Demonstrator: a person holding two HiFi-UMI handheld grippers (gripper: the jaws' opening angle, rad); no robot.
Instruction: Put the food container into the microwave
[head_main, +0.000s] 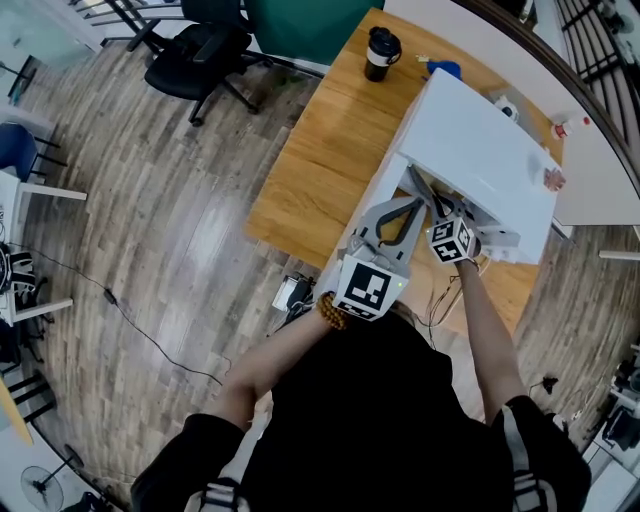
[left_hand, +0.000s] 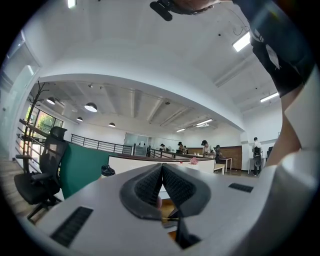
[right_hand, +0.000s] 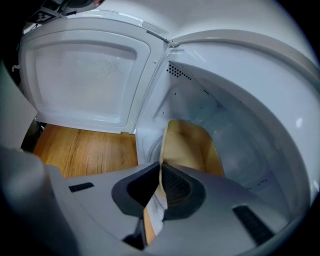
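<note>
While your left hand-held gripper (left_hand: 161, 172) hangs with its jaws pressed together on nothing, pointing out across the office, the work lies with the other one. At the left of the right gripper view the door (right_hand: 85, 75) stands swung wide over the tabletop (right_hand: 85, 150), so opening it is done. Right of the door, near frame centre, the tan container (right_hand: 189, 142) sits within the mouth of the microwave (right_hand: 250, 115). Its wall is pinched between the jaws of your right hand-held gripper (right_hand: 160, 172). I judge you well past halfway: the container is inside the cavity, though I cannot tell whether it touches the floor there. You have yet to set it down, let go and draw the gripper out; shutting the door may follow.
</note>
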